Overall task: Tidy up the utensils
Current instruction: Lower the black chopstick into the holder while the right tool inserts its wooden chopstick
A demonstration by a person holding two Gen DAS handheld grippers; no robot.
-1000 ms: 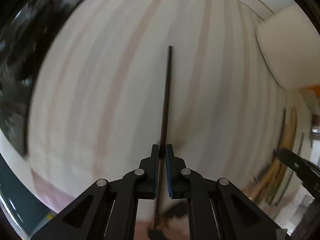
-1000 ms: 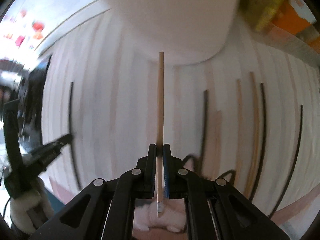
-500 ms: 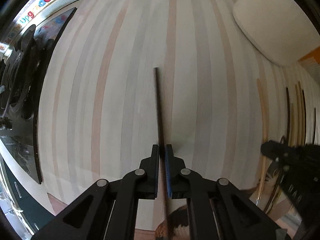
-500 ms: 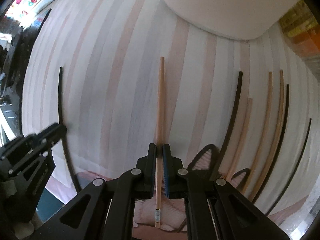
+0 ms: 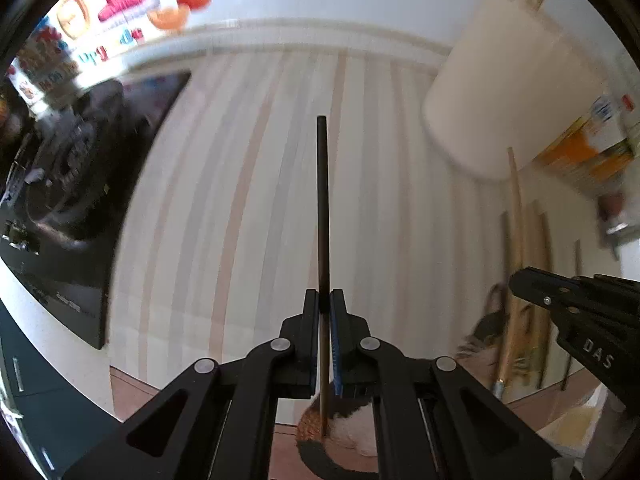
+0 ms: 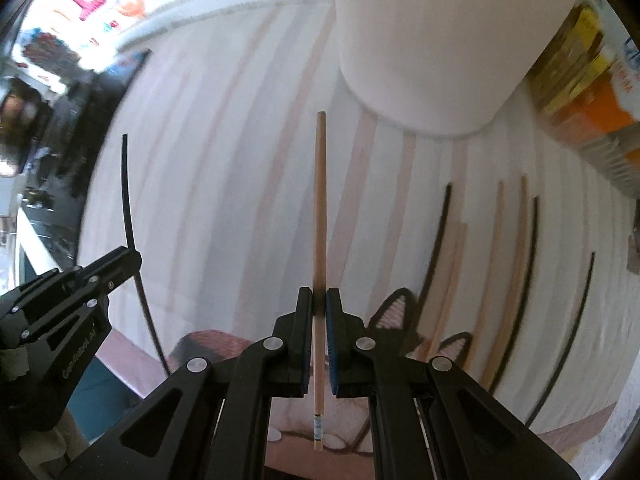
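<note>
My left gripper (image 5: 324, 300) is shut on a black chopstick (image 5: 322, 200) that points forward over the striped mat (image 5: 248, 200). My right gripper (image 6: 319, 298) is shut on a light wooden chopstick (image 6: 320, 200), held the same way. A tall white holder (image 5: 504, 92) stands at the back right of the mat, with stick tips showing at its top; in the right wrist view the holder (image 6: 432, 40) rises just beyond the wooden chopstick's tip. Several more black and wooden chopsticks (image 6: 516, 264) lie on the mat to the right. The left gripper (image 6: 120, 258) and its black chopstick (image 6: 130, 216) appear at the left.
A black stove top (image 5: 80, 184) borders the mat on the left. Orange and yellow packages (image 6: 588, 92) stand at the right behind the holder. A cat-patterned cloth (image 6: 392, 312) lies at the mat's near edge. The right gripper's body (image 5: 580, 312) crosses the left wrist view's right side.
Both grippers have risen from the mat with their chopsticks still clamped. The wall, stove and holder now show more fully, and the holder has come closer in the right wrist view.
</note>
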